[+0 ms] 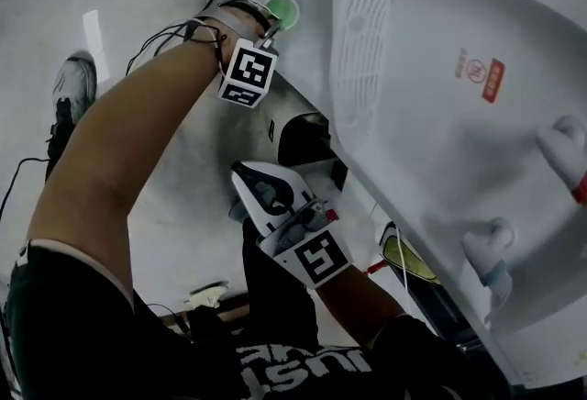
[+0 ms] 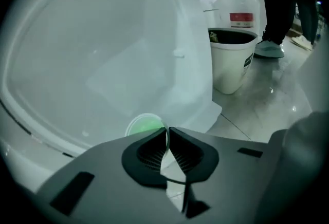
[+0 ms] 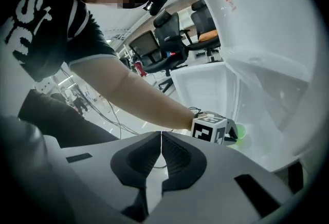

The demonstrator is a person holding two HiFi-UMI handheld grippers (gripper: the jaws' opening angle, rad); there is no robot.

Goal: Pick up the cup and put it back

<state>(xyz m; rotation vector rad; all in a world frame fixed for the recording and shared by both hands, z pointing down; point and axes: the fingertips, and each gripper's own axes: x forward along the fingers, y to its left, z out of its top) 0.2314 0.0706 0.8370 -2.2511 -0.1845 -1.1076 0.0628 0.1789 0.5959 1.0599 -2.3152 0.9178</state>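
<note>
The left gripper [image 1: 271, 22] is clenched on the thin wall of the green cup [image 1: 282, 13] - its rim runs between the jaw tips - right at the left edge of the white casing [image 1: 431, 141]. Whether its base rests on anything I cannot tell. The right gripper [image 3: 161, 135], nearer the person than the casing's edge, is clenched on nothing.

The step looks like the put-back. Pinch firmly but don't crush the wall, hold the cup upright and off the casing, and let go only once its base sits flat.
</note>
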